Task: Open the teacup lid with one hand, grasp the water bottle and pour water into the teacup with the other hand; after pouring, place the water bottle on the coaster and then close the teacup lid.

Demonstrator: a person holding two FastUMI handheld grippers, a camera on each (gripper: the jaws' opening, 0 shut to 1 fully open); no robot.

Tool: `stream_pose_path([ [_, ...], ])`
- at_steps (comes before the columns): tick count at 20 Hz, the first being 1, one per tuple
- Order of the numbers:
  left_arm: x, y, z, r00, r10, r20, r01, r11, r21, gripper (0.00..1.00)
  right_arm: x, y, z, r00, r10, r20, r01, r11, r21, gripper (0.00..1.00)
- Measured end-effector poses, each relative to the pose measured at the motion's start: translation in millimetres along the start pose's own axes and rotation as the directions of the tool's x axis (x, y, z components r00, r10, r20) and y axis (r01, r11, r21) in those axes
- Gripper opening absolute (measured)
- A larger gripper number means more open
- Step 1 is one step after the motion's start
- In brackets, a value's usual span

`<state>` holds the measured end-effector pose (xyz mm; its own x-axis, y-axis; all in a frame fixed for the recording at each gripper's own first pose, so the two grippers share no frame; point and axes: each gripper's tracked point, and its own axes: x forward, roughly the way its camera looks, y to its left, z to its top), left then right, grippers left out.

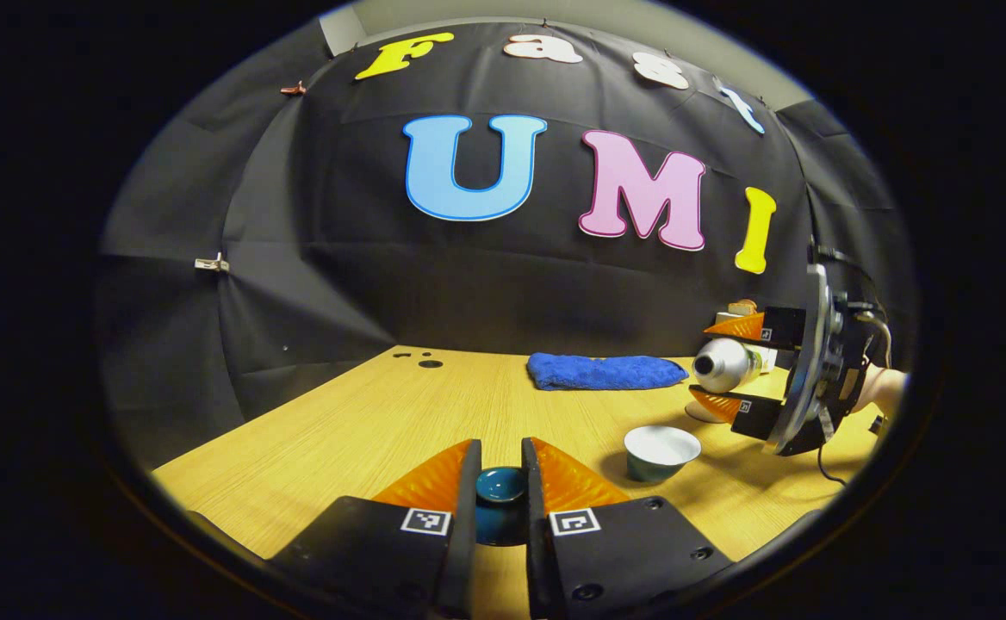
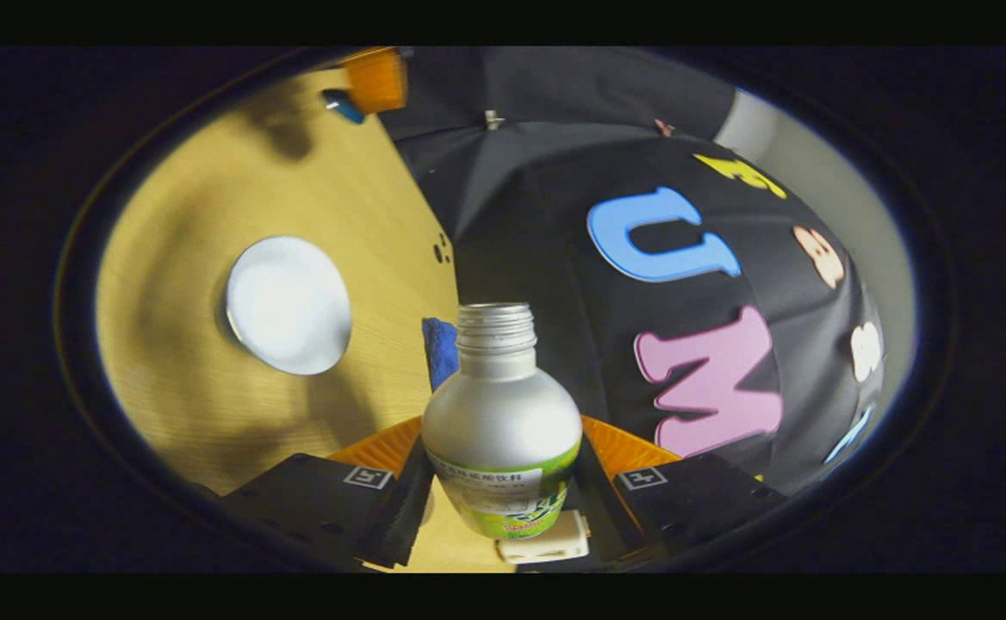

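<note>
Two views catch the teacup (image 1: 661, 451) standing open on the wooden table (image 1: 365, 430): a small cup, dark teal outside, white inside. From the right gripper view it (image 2: 288, 305) is a blurred white disc seen nearly from above, so I cannot tell whether any water lies in it.

Its lid (image 1: 500, 489), teal and upturned like a shallow bowl, sits left of the teacup, clamped between the fingers of the left gripper (image 1: 499, 469), which stand nearly together on it just above the table.

Right of the teacup and higher up, the left gripper view shows the right gripper (image 1: 721, 365) holding the water bottle (image 1: 724, 365) tipped on its side, its open mouth facing the camera. The right gripper view alone shows the bottle's make: a silver metal body (image 2: 501, 422), threaded uncapped neck, green and white label. The right gripper (image 2: 503, 465) is closed on its lower body, both fingers pressing its sides.

Behind the teacup, toward the wall, lies a folded blue cloth (image 1: 605, 372)
</note>
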<state>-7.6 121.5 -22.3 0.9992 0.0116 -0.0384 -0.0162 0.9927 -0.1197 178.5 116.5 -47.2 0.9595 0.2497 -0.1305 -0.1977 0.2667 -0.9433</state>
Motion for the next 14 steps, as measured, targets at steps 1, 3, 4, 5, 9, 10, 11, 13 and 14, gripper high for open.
stream_pose_path([
  [1,0,-3,0,1.000,-0.006,-0.001,0.006,1.000,-0.003,0.28,-3,-1,1,1.000,0.003,-0.005,-0.003,0.997,0.077,0.79],
  [3,1,-12,2,1.000,-0.024,-0.002,0.024,1.000,-0.011,0.28,-11,-11,-5,1.000,0.011,-0.018,-0.006,0.971,0.237,0.80],
  [4,2,-17,2,0.999,-0.033,-0.003,0.033,0.999,-0.011,0.28,-14,-16,-8,0.999,0.024,-0.023,-0.015,0.944,0.329,0.80],
  [5,1,-21,2,0.999,-0.041,-0.003,0.041,0.999,-0.006,0.28,-17,-18,-7,0.999,0.039,-0.017,-0.029,0.917,0.397,0.80],
  [9,2,-33,4,0.998,-0.058,-0.003,0.058,0.998,0.011,0.27,-29,-57,-16,1.000,-0.001,-0.021,0.013,0.795,0.606,0.79],
  [10,3,-36,4,0.998,-0.063,-0.007,0.064,0.998,0.008,0.28,-33,-68,-18,1.000,-0.019,-0.020,0.028,0.753,0.657,0.79],
  [11,4,-41,3,0.997,-0.071,-0.008,0.071,0.998,0.003,0.27,-35,-76,-22,0.999,-0.025,-0.020,0.032,0.705,0.709,0.80],
  [13,3,-49,4,0.996,-0.085,-0.008,0.085,0.996,0.001,0.27,-39,-87,-26,1.000,-0.019,-0.007,0.017,0.600,0.799,0.79],
  [14,3,-52,4,0.996,-0.088,-0.006,0.088,0.996,0.007,0.28,-40,-95,-31,1.000,-0.025,-0.008,0.020,0.549,0.836,0.79],
])
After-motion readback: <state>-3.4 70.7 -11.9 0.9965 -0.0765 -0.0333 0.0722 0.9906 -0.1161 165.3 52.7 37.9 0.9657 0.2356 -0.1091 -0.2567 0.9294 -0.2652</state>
